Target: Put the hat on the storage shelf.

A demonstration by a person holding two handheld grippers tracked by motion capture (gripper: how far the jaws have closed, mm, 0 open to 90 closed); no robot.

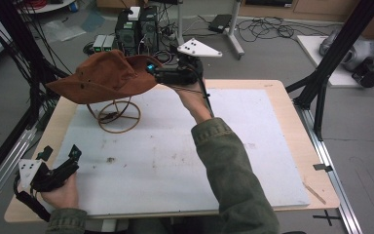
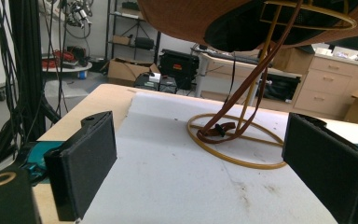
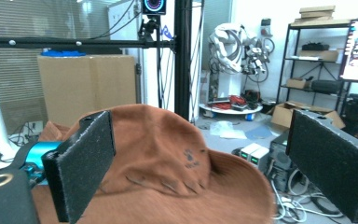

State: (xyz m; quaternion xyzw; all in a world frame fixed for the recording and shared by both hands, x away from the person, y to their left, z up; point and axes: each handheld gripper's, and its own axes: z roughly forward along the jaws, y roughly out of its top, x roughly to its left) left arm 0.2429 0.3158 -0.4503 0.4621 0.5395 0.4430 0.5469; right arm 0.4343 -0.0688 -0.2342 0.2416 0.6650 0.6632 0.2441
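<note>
A brown suede hat (image 1: 102,75) rests on a thin wire stand (image 1: 119,117) at the back left of the white mat; its chin strap hangs down onto the stand's base ring (image 2: 233,144). My right gripper (image 1: 152,69) is held up at the hat's right brim, jaws open and apart from the cloth. In the right gripper view the hat's crown (image 3: 168,158) lies just beyond and below the open right gripper (image 3: 200,163). My left gripper (image 1: 61,152) rests at the front left corner of the table, open and holding nothing. The left gripper (image 2: 200,163) faces the stand from below the hat (image 2: 191,18).
A white foam mat (image 1: 253,146) covers most of the wooden table (image 1: 292,112). Black frame posts (image 1: 331,58) stand at the right, and cables hang by the left edge. Computer boxes (image 1: 136,27) and loose cords sit on the floor behind.
</note>
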